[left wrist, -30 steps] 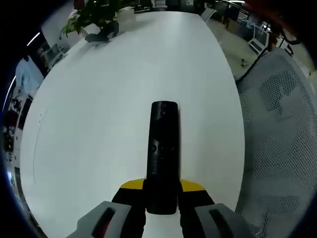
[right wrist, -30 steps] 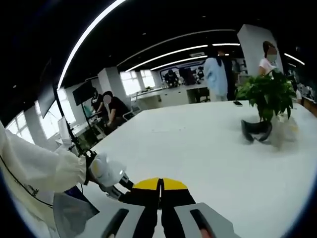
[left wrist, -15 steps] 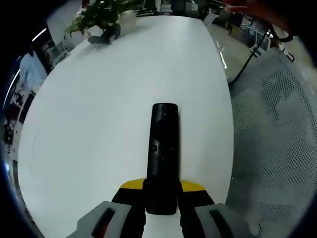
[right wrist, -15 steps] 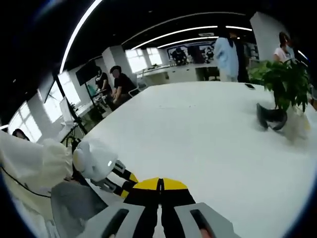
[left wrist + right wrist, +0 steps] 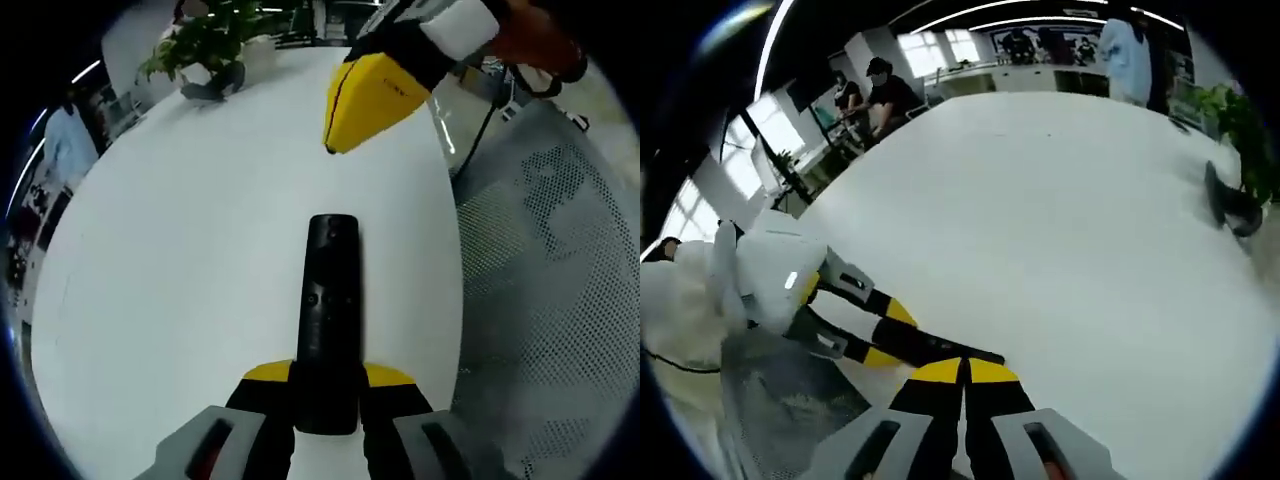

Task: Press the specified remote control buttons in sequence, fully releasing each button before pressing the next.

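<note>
Black slim remote control (image 5: 327, 310) clamped at its near end in the left gripper (image 5: 325, 400), over the white oval table (image 5: 200, 230).
Right gripper (image 5: 964, 385), jaws pressed together and empty, hangs above the remote's far end near the table's edge.

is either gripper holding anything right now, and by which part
The left gripper grips the black remote by its near end. The right gripper is shut with nothing between its jaws.

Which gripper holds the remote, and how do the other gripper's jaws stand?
The left gripper holds the black remote, clamped by its near end between the jaws. The right gripper carries nothing; its yellow-tipped jaws are shut together, held over the white table.
</note>
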Available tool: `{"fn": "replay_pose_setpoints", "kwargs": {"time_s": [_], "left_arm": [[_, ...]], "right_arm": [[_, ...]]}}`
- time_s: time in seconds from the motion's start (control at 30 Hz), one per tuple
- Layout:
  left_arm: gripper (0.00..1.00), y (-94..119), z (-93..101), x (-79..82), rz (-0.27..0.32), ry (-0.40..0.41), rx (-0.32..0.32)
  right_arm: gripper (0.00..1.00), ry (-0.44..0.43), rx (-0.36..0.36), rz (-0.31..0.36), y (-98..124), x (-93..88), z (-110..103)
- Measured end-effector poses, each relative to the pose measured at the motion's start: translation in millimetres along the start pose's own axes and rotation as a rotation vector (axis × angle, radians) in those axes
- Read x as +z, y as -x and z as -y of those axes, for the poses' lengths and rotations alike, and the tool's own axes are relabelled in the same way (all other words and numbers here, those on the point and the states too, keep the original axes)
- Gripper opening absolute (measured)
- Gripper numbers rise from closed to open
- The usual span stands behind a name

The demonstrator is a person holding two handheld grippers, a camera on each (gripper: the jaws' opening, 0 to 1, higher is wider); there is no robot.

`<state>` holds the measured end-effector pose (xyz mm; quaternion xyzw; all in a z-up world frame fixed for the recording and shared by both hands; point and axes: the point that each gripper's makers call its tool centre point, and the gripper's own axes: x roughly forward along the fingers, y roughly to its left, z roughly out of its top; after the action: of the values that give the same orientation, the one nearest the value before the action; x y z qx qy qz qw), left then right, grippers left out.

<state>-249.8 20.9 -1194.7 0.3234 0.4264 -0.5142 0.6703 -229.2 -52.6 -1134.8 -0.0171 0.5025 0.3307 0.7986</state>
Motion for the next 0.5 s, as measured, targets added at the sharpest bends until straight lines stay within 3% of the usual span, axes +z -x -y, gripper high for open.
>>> {"fn": "replay_pose_setpoints", "kwargs": {"time_s": [0.1, 0.33, 0.5], "left_arm": [[0.23, 1, -0.1, -0.1, 0.013, -0.004, -0.004], [0.23, 1, -0.7, -0.2, 0.059, 0.013, 0.0], [0.23, 1, -0.5, 1.0, 0.043, 0.008, -0.003]], "right_arm": [[0.0, 0.015, -0.003, -0.093, -15, -12.5, 3], [0.0, -0.015, -0.017, -0.142, -27, -14.3, 10], [0.0, -0.013, -0.033, -0.19, -31, -21.0, 19]]}}
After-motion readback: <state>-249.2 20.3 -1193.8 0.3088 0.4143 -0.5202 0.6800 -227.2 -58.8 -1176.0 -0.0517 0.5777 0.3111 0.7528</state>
